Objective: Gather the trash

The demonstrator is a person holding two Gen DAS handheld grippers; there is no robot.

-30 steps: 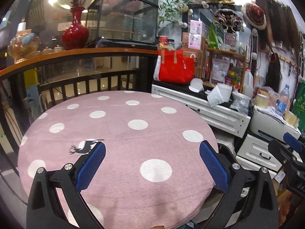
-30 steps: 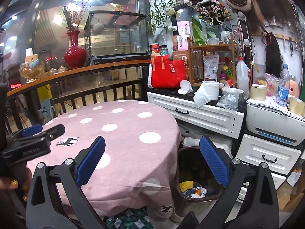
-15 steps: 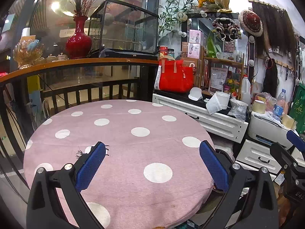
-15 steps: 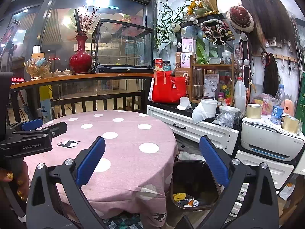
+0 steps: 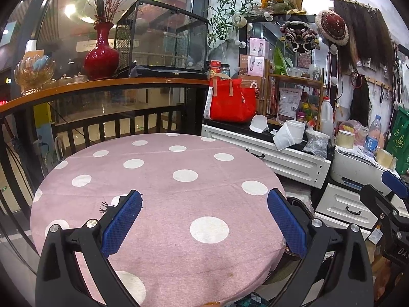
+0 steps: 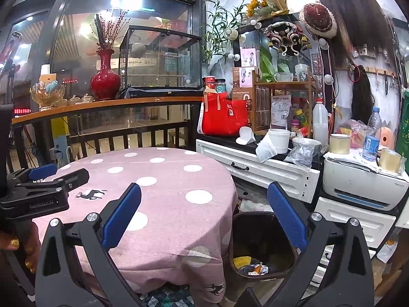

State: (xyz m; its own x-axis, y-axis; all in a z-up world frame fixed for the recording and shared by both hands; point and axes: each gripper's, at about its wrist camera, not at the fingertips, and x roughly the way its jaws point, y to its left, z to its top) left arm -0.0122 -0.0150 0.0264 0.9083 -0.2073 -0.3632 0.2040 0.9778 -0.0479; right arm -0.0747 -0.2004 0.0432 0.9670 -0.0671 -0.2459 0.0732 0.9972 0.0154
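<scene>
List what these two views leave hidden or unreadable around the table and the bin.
- Bin: right view shows only part of its trash; the right gripper finger covers one side. In the left view, table and left gripper hide nearly all of it.
- Floor under the table: hidden by the cloth in both views.
- Table's near edge: cut off by the left view's bottom edge.
- Water bottle label: too small to read.

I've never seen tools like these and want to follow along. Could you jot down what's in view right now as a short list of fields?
setting: round table with a pink polka-dot cloth
left gripper: open, holding nothing, above the cloth
right gripper: open, holding nothing, over the table's edge
trash bin: dark, on the floor beside the table
bin contents: crumpled scraps, one yellow
trash on tabletop: none visible
nearby: red bag on the white cabinet
</scene>
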